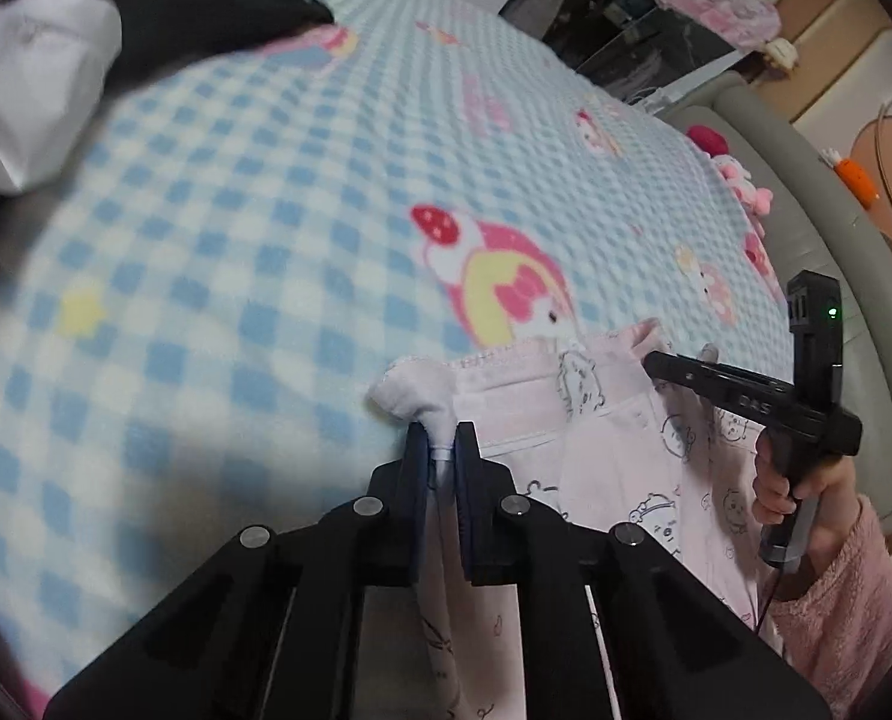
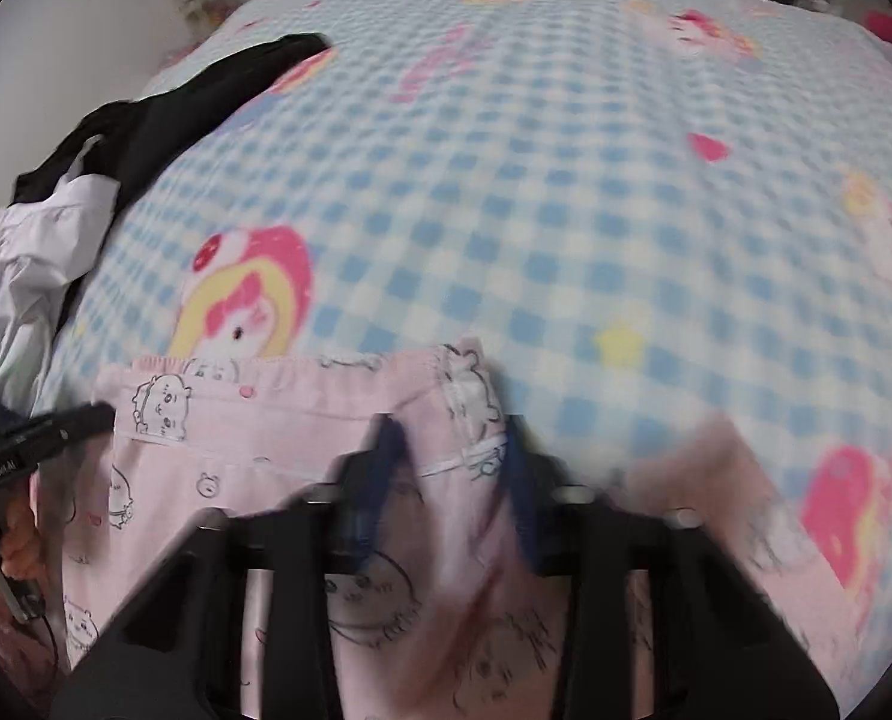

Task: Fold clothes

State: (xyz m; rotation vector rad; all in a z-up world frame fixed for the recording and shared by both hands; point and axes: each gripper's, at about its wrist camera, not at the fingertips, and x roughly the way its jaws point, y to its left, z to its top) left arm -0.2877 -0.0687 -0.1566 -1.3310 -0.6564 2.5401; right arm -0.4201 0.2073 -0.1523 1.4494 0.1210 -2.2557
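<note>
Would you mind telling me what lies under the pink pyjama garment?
The blue checked blanket lies under the pink pyjama garment; its cartoon print partly disappears beneath the waistband. Anything else underneath is covered.

Two handheld grippers, matte black plastic, same build. Left gripper [image 1: 441, 450]: dark blue pads on fingers [image 1: 415, 468], four round silver screw heads across linkage arms, angular black frame w/ cut-out slots. Right gripper [image 1: 662, 363]: white lettering along side of body, upright black module on top w/ small green LED lit, grey grip handle, thin black cable off handle base. Sleeve [image 1: 848, 594]: fluffy pink fleece, loose at wrist. Right wrist view heavily blurred; blue pads, black frame, silver screws only.
</note>
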